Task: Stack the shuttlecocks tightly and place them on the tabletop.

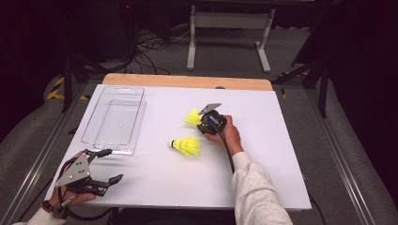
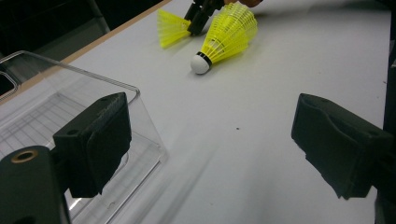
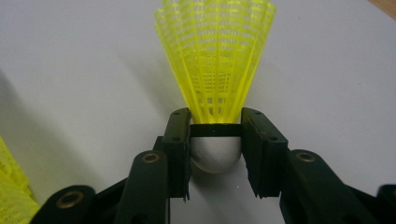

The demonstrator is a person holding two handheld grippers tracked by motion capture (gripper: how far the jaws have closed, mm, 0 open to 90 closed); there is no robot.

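Note:
Two yellow shuttlecocks with white cork heads lie on the white table (image 1: 267,159). My right gripper (image 3: 215,151) is shut on the far shuttlecock (image 3: 215,60), its pads pressing both sides of the cork, the skirt fanning away from me. In the high view that gripper (image 1: 202,123) sits at mid table with the held shuttlecock (image 1: 193,117) pointing left. The second shuttlecock (image 1: 187,146) lies free just in front of it, cork to the left. My left gripper (image 1: 111,165) rests open at the front left corner, nothing between its jaws (image 2: 215,135).
A clear plastic tray (image 1: 89,129) stands empty at the left, its near corner (image 2: 135,91) just beyond my left jaw. The free shuttlecock (image 2: 229,32) lies farther off. A wooden strip (image 1: 187,81) edges the table's far side; metal rails run along both sides.

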